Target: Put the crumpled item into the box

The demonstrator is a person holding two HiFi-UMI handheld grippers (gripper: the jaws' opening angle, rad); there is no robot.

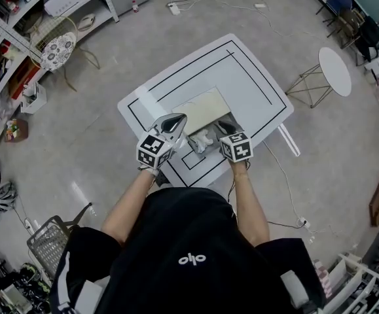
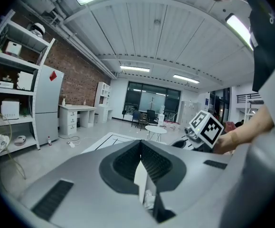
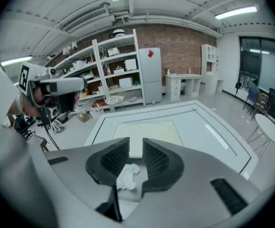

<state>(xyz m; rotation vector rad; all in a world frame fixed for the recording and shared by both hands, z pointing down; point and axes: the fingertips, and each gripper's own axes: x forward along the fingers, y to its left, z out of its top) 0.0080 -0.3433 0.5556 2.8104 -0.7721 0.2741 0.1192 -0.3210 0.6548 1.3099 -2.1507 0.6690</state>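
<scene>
The left gripper [image 2: 140, 145] is clamping the box flap [image 2: 140, 177]. The right gripper [image 3: 136, 148] is holding its jaws released over the crumpled paper [image 3: 128, 176].

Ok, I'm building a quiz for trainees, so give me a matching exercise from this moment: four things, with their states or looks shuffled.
Things
1. crumpled item
2. right gripper
3. left gripper
4. round side table

States
A. jaws apart, pressing on nothing
B. white round top on thin wire legs
C. jaw tips together
D. white, showing low between the right jaws

Pairs: 1-D, 2-A, 3-C, 4-B
</scene>
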